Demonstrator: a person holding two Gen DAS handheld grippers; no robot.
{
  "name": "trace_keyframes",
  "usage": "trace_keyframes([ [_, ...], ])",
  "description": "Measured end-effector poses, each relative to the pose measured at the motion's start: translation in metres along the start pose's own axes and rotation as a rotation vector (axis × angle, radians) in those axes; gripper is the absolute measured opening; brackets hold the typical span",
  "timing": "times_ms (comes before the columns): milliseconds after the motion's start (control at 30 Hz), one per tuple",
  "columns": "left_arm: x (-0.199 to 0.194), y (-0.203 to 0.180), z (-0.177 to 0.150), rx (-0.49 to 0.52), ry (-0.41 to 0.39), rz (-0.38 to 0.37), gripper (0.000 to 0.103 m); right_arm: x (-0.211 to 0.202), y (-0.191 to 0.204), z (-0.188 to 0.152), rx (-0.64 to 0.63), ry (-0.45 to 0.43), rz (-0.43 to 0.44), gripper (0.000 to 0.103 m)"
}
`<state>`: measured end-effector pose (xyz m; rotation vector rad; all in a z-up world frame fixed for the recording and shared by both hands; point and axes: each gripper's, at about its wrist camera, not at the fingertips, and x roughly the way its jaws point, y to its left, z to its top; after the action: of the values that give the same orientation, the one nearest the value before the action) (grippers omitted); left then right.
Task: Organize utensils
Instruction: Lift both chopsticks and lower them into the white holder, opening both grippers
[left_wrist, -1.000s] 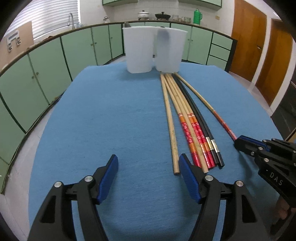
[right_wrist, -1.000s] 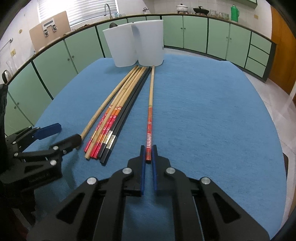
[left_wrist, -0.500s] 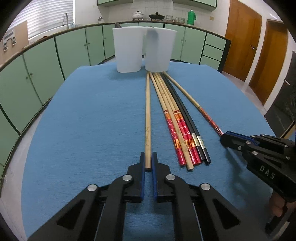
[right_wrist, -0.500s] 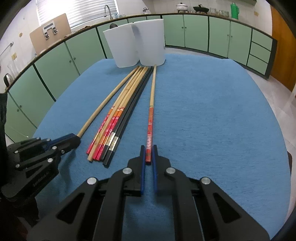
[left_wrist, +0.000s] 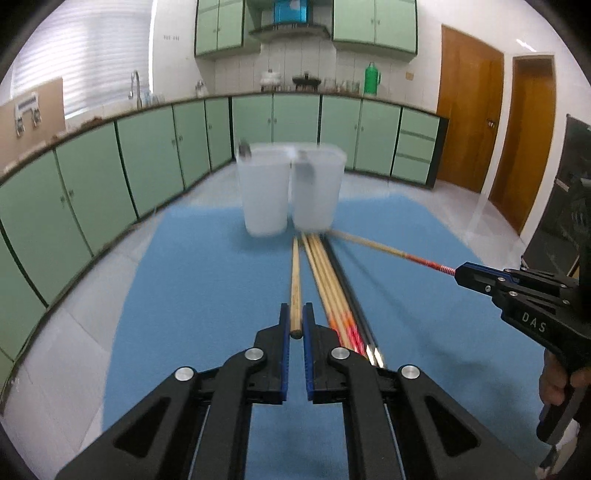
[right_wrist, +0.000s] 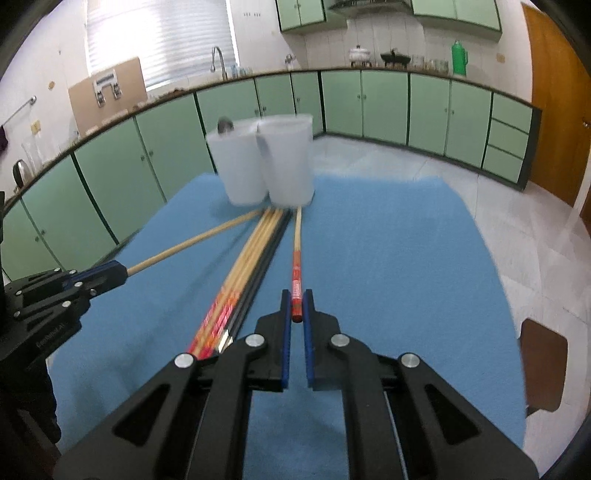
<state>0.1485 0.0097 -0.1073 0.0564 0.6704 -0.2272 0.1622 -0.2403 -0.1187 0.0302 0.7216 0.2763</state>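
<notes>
My left gripper (left_wrist: 295, 321) is shut on the near end of a plain wooden chopstick (left_wrist: 294, 280) and holds that end raised above the blue mat (left_wrist: 192, 295). My right gripper (right_wrist: 296, 310) is shut on the red end of a red-banded chopstick (right_wrist: 296, 266), also raised. Each gripper shows in the other's view: the right one (left_wrist: 460, 275), the left one (right_wrist: 122, 271). Several more chopsticks (left_wrist: 332, 288) lie in a bundle on the mat between the two held ones. Two white cups (left_wrist: 291, 192) stand side by side at the mat's far end, at the chopsticks' tips.
Green cabinets (left_wrist: 92, 184) run along the room's walls with a counter and sink behind. Wooden doors (left_wrist: 469, 122) are at the right. A brown chair seat (right_wrist: 543, 354) shows beyond the mat's right edge. Pale tiled floor surrounds the table.
The left gripper went from open to shut on the plain chopstick. Both grippers have since lifted their chopstick ends off the mat, and the views now look higher and blurred.
</notes>
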Motion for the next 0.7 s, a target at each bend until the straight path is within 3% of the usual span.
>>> trace_keyframes([
  [333,-0.028,0.004,0.060,0.026,-0.167,-0.010,0.006,-0.034,-0.009,0.067,0.004,-0.135,0.036,0.005],
  [700,-0.016,0.016,0.120,0.034,-0.255,-0.056,0.006,-0.031,-0.013,0.147,-0.041,-0.141,0.097,0.005],
])
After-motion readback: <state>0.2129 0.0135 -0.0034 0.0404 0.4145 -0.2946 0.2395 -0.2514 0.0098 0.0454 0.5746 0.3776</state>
